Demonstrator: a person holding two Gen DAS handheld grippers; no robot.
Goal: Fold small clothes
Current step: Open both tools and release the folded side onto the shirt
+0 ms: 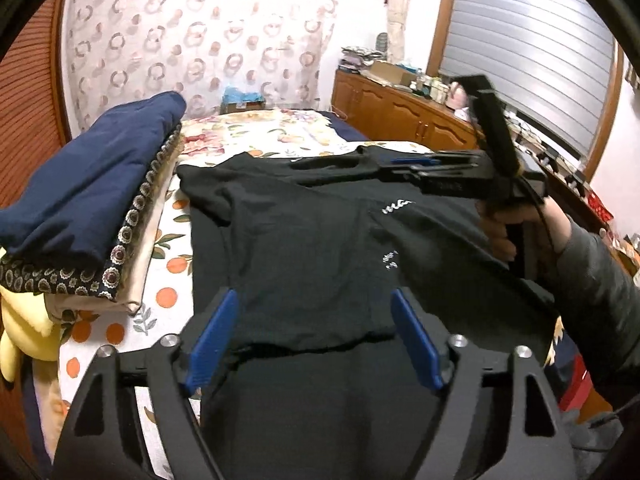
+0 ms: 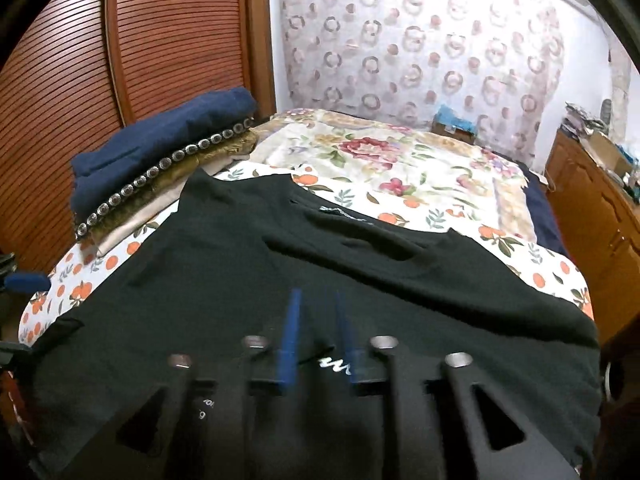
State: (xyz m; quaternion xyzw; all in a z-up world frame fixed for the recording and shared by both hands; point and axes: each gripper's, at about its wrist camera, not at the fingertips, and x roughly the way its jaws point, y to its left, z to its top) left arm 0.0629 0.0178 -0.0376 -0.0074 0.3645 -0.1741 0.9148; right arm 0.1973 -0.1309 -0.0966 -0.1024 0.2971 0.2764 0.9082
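A black t-shirt [image 1: 300, 240] [image 2: 280, 264] with small white lettering lies spread on the bed, its near part doubled over. My left gripper [image 1: 316, 320] hovers over the shirt's near folded edge. Its blue pads [image 1: 216, 336] stand wide apart and open, with nothing pinched. My right gripper [image 2: 318, 336] is blurred in its own view, its blue pads [image 2: 290, 340] a narrow gap apart above the lettering, open. In the left wrist view the right gripper [image 1: 296, 166] reaches in from the right across the shirt's far side, held by a hand [image 1: 520, 224].
A stack of folded clothes [image 1: 92, 184] [image 2: 160, 136] topped by a navy piece sits at the left of the bed. A floral sheet [image 1: 256, 128] [image 2: 380, 152] covers the bed beyond. A wooden cabinet [image 1: 400, 108] [image 2: 592, 216] stands on the right, and a yellow plush toy [image 1: 24, 320] lies at the left edge.
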